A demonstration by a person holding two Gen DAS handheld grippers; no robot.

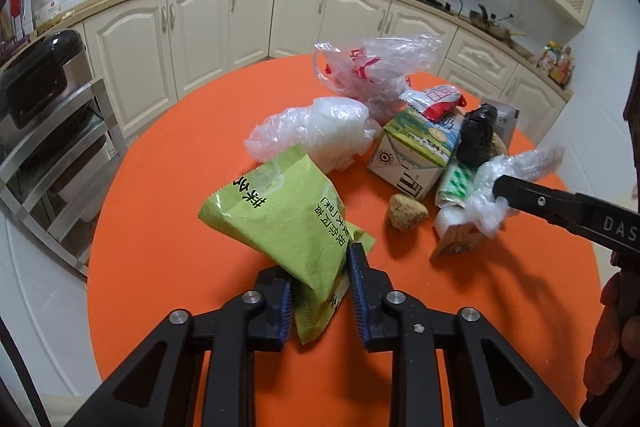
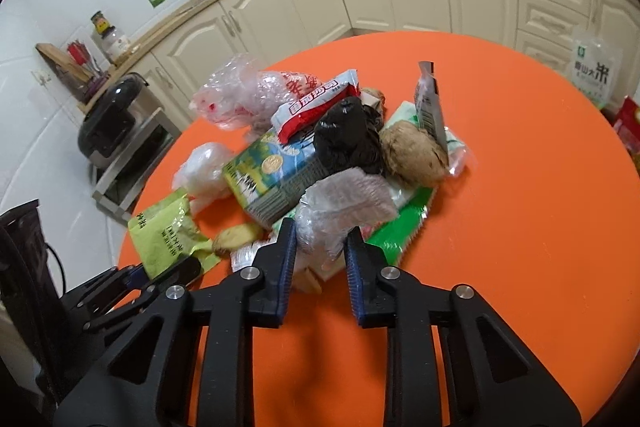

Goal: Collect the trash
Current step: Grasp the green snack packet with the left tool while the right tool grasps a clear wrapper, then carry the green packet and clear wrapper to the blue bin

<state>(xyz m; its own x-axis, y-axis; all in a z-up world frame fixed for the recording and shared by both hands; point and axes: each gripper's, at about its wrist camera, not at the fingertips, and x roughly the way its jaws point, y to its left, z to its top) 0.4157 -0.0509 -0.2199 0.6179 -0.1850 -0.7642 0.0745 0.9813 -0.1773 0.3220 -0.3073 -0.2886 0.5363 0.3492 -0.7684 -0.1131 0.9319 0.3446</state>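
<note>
Left wrist view has the left tongs (image 1: 318,281) clamped on one light green snack wrapper (image 1: 280,215), which stands tilted up off the orange tabletop (image 1: 160,227), its lower flap hanging between the blue pads. Right wrist view shows the right tongs (image 2: 320,255) set narrowly around one crumpled clear plastic wad (image 2: 344,203); both pads touch it, so it is gripped.

The trash pile sits mid-tabletop, ahead of both tongs. Counted there: one green-and-blue milk carton (image 2: 272,179) lying on its side, one knotted black bag (image 2: 348,139) leaning on it, one red-and-white noodle packet (image 2: 316,103) on top, and one clear bag with red print (image 2: 244,91) at the far side. One white plastic bag (image 1: 316,131) lies just beside the carton, near the wrapper. Two brown lumps show: a larger one (image 2: 412,155) beside the black bag, a smaller one (image 2: 236,237) on the tabletop near the carton's end. One green-and-white flat packet (image 2: 404,219) lies under the pile, and one grey sachet (image 2: 430,107) stands upright against the larger lump.
</note>
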